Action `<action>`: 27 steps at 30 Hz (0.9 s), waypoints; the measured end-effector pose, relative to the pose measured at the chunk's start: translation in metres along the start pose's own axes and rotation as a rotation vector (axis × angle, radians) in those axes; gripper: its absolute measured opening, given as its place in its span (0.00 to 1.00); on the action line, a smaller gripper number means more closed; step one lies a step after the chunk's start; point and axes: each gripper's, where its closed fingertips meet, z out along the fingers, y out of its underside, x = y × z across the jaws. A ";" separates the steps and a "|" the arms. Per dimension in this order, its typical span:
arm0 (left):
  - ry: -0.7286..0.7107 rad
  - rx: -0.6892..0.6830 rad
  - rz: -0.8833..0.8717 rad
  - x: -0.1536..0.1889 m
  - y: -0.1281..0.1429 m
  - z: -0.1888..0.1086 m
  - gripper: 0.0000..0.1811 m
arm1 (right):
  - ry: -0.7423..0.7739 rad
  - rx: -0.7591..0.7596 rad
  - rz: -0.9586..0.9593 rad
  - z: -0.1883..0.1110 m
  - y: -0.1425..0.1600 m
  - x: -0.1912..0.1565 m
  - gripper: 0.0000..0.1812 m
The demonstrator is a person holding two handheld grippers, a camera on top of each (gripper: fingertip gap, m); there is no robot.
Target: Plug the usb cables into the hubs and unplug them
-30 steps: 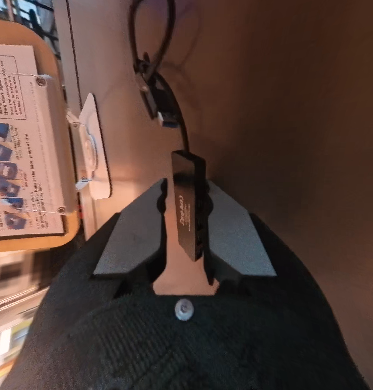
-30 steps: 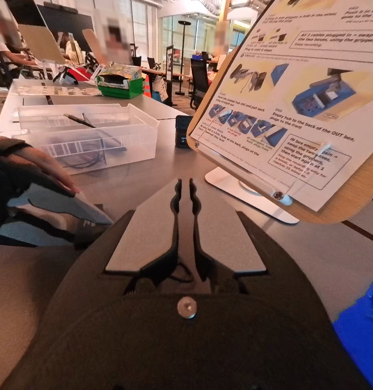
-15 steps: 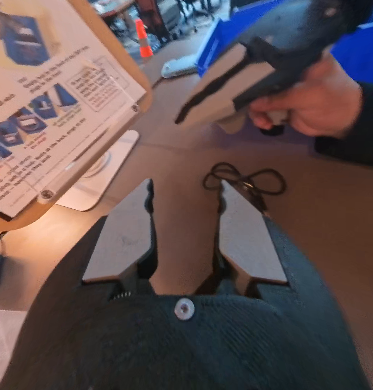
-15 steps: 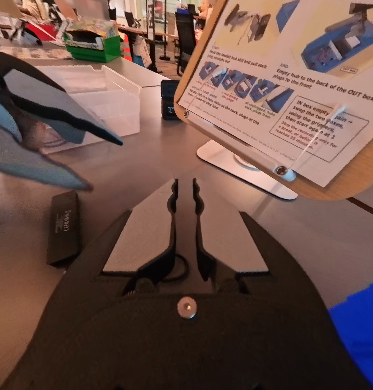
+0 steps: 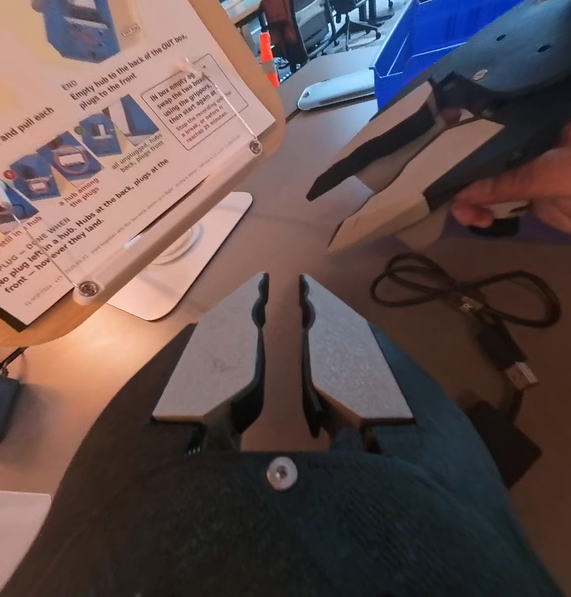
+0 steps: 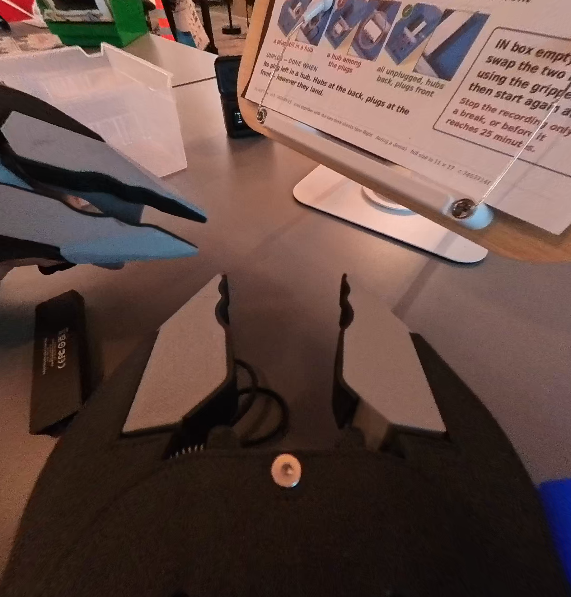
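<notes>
Since the earlier frames, we are no longer clamping the slim black rectangular USB hub (image 6: 59,361) in our left gripper (image 5: 284,281); that hub is now lying flat on the grey-brown tabletop (image 6: 310,239), just beside and to the left of our right gripper (image 6: 282,281). We are holding the left gripper empty above the table with its grey jaws only slightly apart, while the right gripper's jaws are now standing wide apart, also empty. In the left wrist view, the hub's thin black coiled cable (image 5: 465,294) is resting on the table to the right, ending in a silver-tipped USB plug (image 5: 520,376), with the hub body mostly hidden behind our gripper housing. We are judging that the step in hand is the regrasp between placing the hub and picking up a plug. The next move is probably calling for the right gripper to descend over the plug and for the left to steady the hub. A tilted wooden instruction board (image 6: 407,151) is standing behind on a white base.
</notes>
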 end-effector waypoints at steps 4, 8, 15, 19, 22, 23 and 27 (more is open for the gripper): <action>0.018 0.011 0.004 0.005 -0.002 -0.001 0.08 | 0.011 -0.019 -0.017 0.002 0.005 0.000 0.36; 0.001 -0.024 -0.004 0.000 0.005 0.002 0.07 | 0.056 -0.051 -0.017 0.004 0.012 0.009 0.34; 0.001 -0.038 0.004 0.000 0.011 0.004 0.06 | 0.090 -0.050 -0.002 0.002 0.013 0.015 0.31; 0.015 -0.054 0.030 0.006 0.013 0.007 0.05 | 0.083 -0.065 0.009 0.004 0.015 0.015 0.30; 0.009 -0.056 0.055 0.009 0.012 0.006 0.05 | 0.073 -0.079 0.003 0.005 0.017 0.014 0.28; 0.011 -0.056 0.057 0.011 0.012 0.005 0.05 | 0.069 -0.083 0.000 0.006 0.018 0.013 0.28; 0.096 -0.013 -0.060 0.036 0.004 -0.009 0.05 | 0.052 -0.077 -0.014 0.005 0.017 0.010 0.26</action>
